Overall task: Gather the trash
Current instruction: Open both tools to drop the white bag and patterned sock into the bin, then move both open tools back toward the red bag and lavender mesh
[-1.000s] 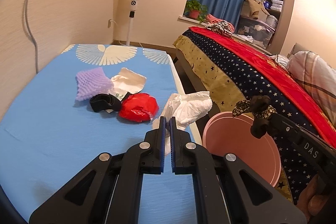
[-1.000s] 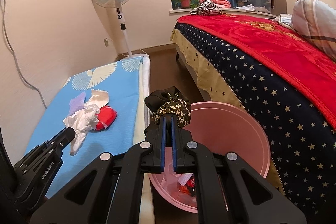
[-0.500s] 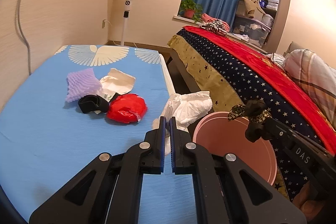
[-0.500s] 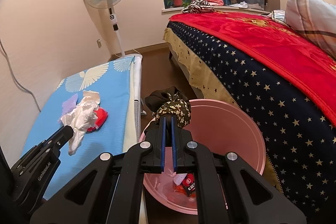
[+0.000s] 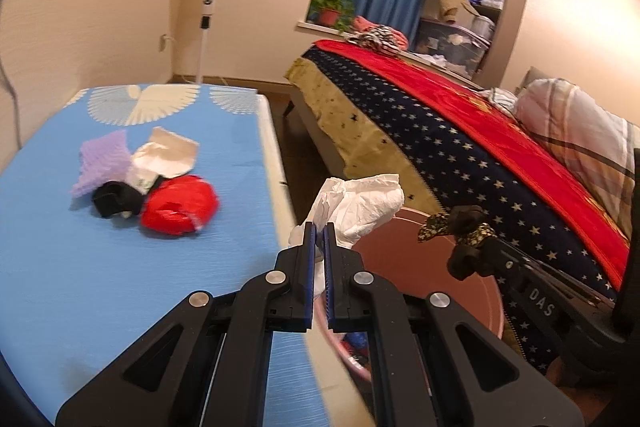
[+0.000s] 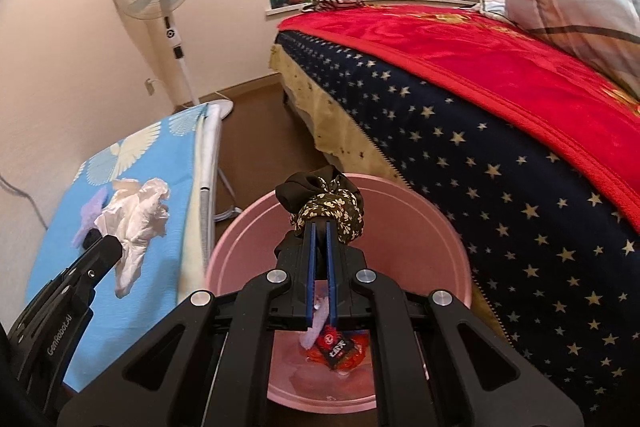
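Left gripper (image 5: 319,227) clamping white crumpled tissue (image 5: 362,205) near bin's left rim, not fully over pink bin (image 6: 256,227).
Right gripper (image 6: 319,227) clamping floral cloth scrap (image 6: 332,205) above bin centre.
Risk: tissue dropping outside if released early; loose tail snagging on rim.

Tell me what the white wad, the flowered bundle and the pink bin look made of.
White wad: thin matte tissue or paper, softly crumpled. Flowered bundle: printed woven fabric, bunched folds. Pink bin: smooth moulded plastic, probably, with faint sheen.
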`<state>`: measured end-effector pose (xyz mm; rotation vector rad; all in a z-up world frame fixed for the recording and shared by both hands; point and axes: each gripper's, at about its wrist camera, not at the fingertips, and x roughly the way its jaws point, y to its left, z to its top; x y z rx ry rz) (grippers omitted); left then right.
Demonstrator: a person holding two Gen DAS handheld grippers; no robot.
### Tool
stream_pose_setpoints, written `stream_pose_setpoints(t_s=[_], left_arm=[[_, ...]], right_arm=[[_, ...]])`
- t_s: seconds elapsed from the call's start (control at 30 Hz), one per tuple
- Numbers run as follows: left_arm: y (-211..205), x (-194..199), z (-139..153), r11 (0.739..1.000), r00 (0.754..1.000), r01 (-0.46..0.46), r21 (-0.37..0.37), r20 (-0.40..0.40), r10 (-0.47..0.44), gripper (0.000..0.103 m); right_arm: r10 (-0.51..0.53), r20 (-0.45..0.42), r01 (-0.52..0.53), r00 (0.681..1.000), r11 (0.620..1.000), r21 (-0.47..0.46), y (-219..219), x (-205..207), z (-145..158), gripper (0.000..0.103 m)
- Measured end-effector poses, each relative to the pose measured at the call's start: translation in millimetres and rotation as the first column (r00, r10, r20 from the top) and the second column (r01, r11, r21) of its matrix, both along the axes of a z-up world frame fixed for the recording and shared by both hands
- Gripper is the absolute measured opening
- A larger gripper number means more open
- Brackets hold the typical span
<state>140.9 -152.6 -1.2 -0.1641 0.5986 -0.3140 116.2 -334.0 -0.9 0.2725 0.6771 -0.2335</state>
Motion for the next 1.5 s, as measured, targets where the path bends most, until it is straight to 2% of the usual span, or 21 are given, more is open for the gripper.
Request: stream_pose_setpoints(t_s=[0.13,0.2,0.27,0.3,0.33,0.37,0.47,0.7,0.9,1.17,1.5], left_arm=[[-12.7,3.2,0.4,0.999,0.999,0.049,-0.009,0.006,-0.049,0.004],[-18.3,6.4,-0.7,0.996,0.996,0.086,-0.021,-0.004,-0.086,0.004],[-25.6,12.2,-6.8,0.991,0.990,0.133,-0.023,-0.041,-0.133,0.010],[-27.6,12.5,-10.0,0.990,0.989,0.138,-0.015,-0.052,-0.138,0.021],[-26.6,12.2,-13.5,0.992,0.990,0.125,-0.005,-0.057,-0.126,0.026],[-24.3,13.2,-15.0,0.993,0.991,0.117,-0.007,-0.063,-0.117,0.026],[-12.1,14.7,-17.0,0.995,0.992,0.094,-0.033,-0.084,-0.097,0.026],[15.0,5.3,-11.7,0.999,0.997,0.042,-0.020,-0.061,-0.044,0.026],[59.9,0.5,-9.6,0.998,0.997,-0.061,-0.010,-0.044,0.061,0.026],[117.2,3.5,-11.6,0.974,0.974,-0.225,-0.008,-0.031,0.225,0.025],[157.9,15.3,-16.5,0.946,0.946,-0.324,0.003,-0.024,0.324,0.025]], right_arm=[[-0.030,-0.013,0.030,0.999,1.000,0.003,-10.1,-1.8,-2.8,0.006],[-0.045,-0.024,0.045,0.999,0.999,0.005,-14.6,-1.6,-4.4,0.010],[-0.069,-0.041,0.069,0.997,0.998,-0.002,-18.5,-2.2,-6.6,0.014],[-0.080,-0.049,0.080,0.996,0.997,-0.004,-20.1,-2.5,-8.0,0.019],[-0.091,-0.055,0.091,0.994,0.996,0.000,-22.5,-3.4,-9.6,0.030],[-0.101,-0.059,0.102,0.993,0.995,0.003,-24.5,-4.6,-10.9,0.036],[-0.100,-0.059,0.100,0.993,0.995,0.005,-25.6,-6.1,-11.1,0.036],[-0.026,-0.036,0.026,0.999,1.000,-0.006,-5.0,-3.1,-9.1,0.036],[0.051,0.012,-0.051,0.999,0.999,0.013,24.6,6.1,-3.9,0.036],[0.183,0.061,-0.186,0.981,0.981,0.061,78.8,33.7,-2.8,0.035],[0.292,0.062,-0.298,0.954,0.938,0.177,132.4,77.2,-20.4,0.035]])
